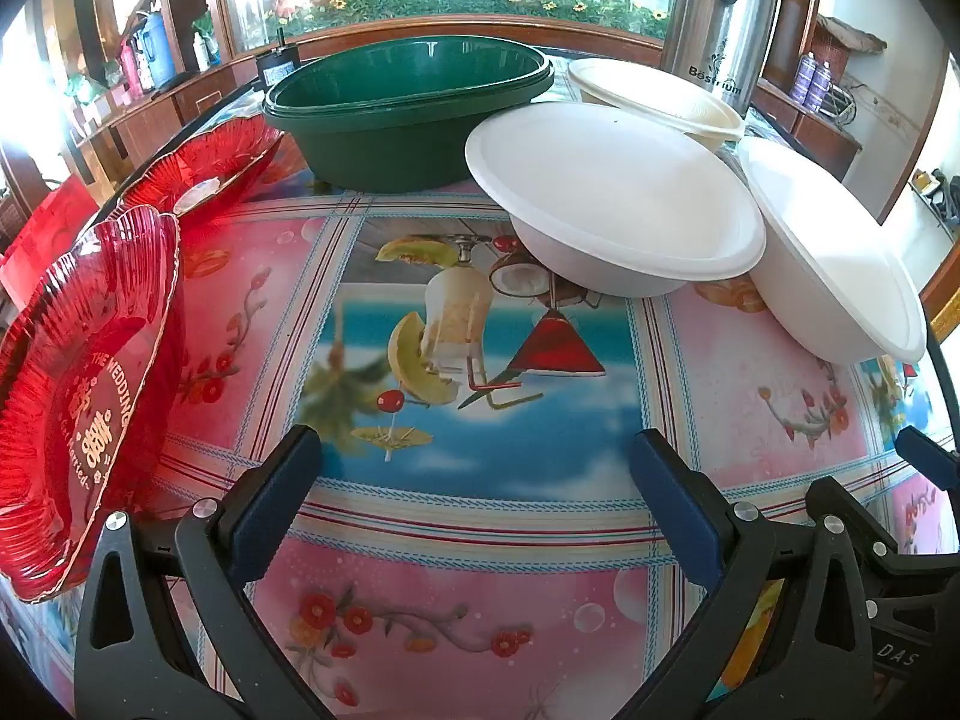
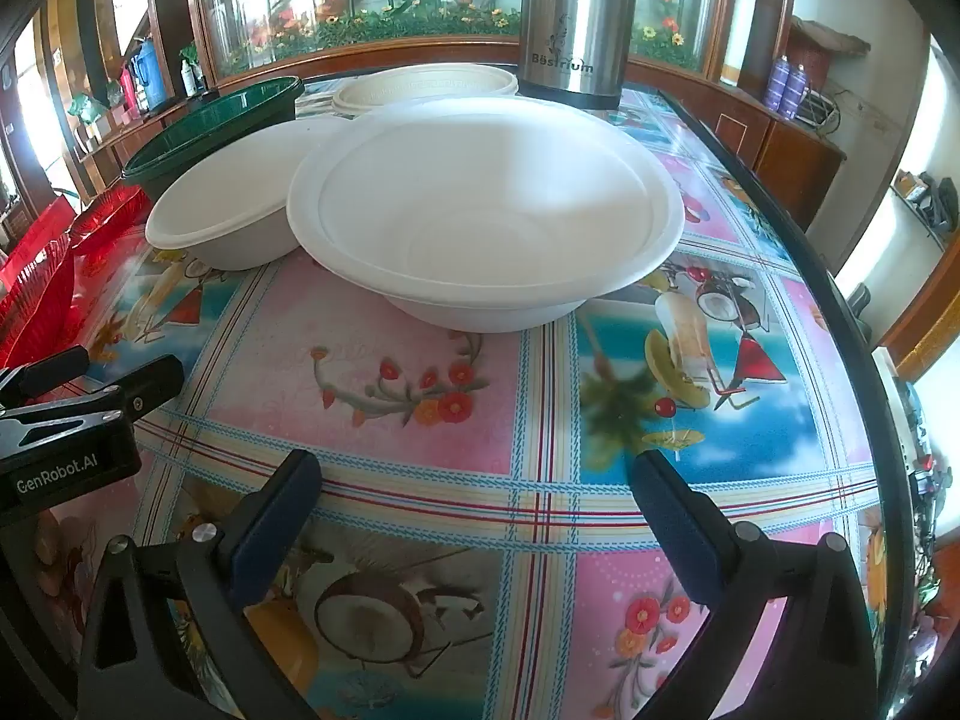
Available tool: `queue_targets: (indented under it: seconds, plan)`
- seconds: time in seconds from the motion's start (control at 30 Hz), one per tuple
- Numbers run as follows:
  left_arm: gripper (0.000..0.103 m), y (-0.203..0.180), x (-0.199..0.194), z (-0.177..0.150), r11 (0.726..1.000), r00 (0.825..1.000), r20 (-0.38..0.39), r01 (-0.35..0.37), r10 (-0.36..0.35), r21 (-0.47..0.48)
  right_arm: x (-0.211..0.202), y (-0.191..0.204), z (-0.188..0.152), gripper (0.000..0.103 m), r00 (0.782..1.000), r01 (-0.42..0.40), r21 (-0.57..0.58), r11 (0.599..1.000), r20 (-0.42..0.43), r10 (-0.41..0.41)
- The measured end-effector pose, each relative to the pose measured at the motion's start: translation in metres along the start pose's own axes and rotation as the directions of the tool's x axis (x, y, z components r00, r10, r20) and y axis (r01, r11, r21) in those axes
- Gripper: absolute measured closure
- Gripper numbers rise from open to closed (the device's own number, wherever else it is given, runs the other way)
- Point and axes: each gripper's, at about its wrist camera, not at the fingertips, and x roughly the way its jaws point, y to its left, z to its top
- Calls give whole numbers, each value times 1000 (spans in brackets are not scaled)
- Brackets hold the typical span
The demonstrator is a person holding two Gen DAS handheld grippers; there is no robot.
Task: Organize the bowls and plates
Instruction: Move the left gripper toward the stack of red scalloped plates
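Observation:
Two white bowls stand side by side on the patterned table (image 1: pixel 480 528), one in the middle (image 1: pixel 612 192) and one to the right (image 1: pixel 834 258). Behind them sits a cream bowl (image 1: pixel 660 96), and a stack of green oval basins (image 1: pixel 408 114) is at the back. Two red ribbed plates lie at the left, a near one (image 1: pixel 90 384) and a far one (image 1: pixel 204 174). My left gripper (image 1: pixel 474 441) hangs open over bare tablecloth, short of all of them. My right gripper (image 2: pixel 474 462) is open too, in front of the nearest white bowl (image 2: pixel 486 210), holding nothing.
A steel thermos jug (image 2: pixel 576 18) stands at the back of the table behind the bowls. The table's dark edge (image 2: pixel 840 312) curves along the right. A wooden cabinet with glass and flowers runs behind. Part of the left tool's black body (image 2: pixel 66 450) shows beside my right gripper.

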Motion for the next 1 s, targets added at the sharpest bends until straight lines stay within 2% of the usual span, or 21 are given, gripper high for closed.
queue_targets:
  seconds: [0.67,0.83,0.93,1.0]
  plan:
    - [0,1,-2,-2,1000,1000,-2,-1,1,-2,1,1,1,0,1000,7,11,1000,-2,-7]
    - [0,-2,-13,-14,1000,1000,-16,4,-4,7,-2,6,0,0,999,39,54,998,-4,-39]
    - [1,-2,-19,-21,1000,1000,-25,-1,1,12,-6,7,-5,0,1000,24,38,999,-5,-23]
    - [1,0,-29,-25,1000,1000,-8,27,-27,10,-7,7,-5,0,1000,17,34,999,-16,-17]
